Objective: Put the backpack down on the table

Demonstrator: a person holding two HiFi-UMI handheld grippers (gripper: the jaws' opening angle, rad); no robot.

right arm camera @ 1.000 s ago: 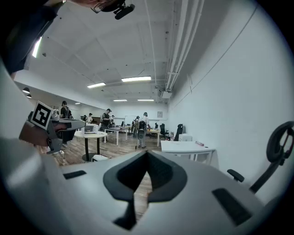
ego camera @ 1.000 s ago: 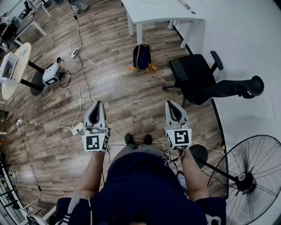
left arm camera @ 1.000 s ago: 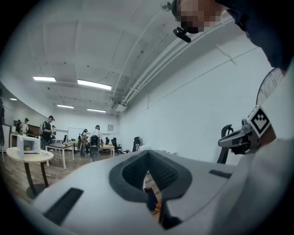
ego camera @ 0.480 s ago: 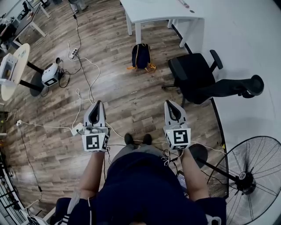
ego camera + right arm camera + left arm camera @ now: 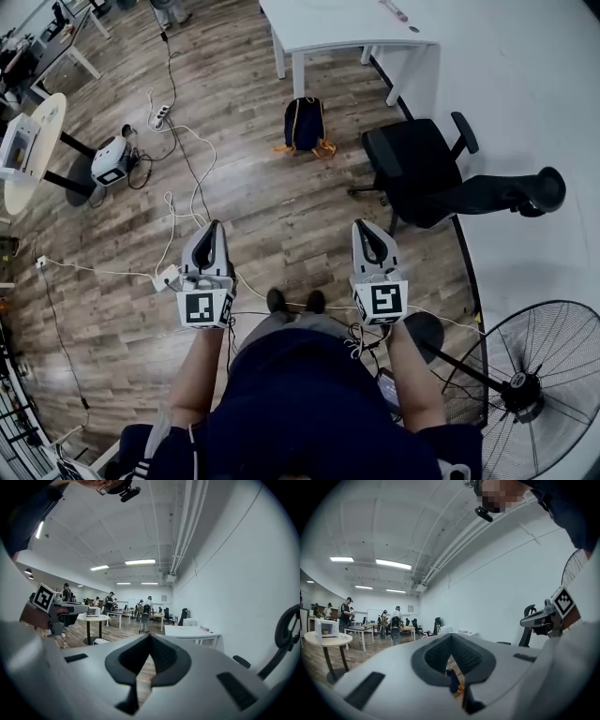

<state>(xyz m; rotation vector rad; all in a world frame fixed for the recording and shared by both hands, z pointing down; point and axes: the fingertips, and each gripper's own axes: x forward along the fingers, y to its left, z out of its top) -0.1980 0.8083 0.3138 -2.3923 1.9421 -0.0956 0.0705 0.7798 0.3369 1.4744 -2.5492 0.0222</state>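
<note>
The dark backpack (image 5: 305, 125) stood on the wooden floor (image 5: 272, 202), well ahead of the left claw (image 5: 214, 227) and the right claw (image 5: 364, 227), roughly between their lines. Beyond it stood the white desk (image 5: 328, 23). A black office chair (image 5: 412, 164) sat ahead and right of the right claw. Both claws were clenched, gripping nothing.

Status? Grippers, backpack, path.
Left gripper and right gripper shut, empty. Backpack on the floor by the table, untouched. Office chair right of it, cables across floor to the left.
</note>
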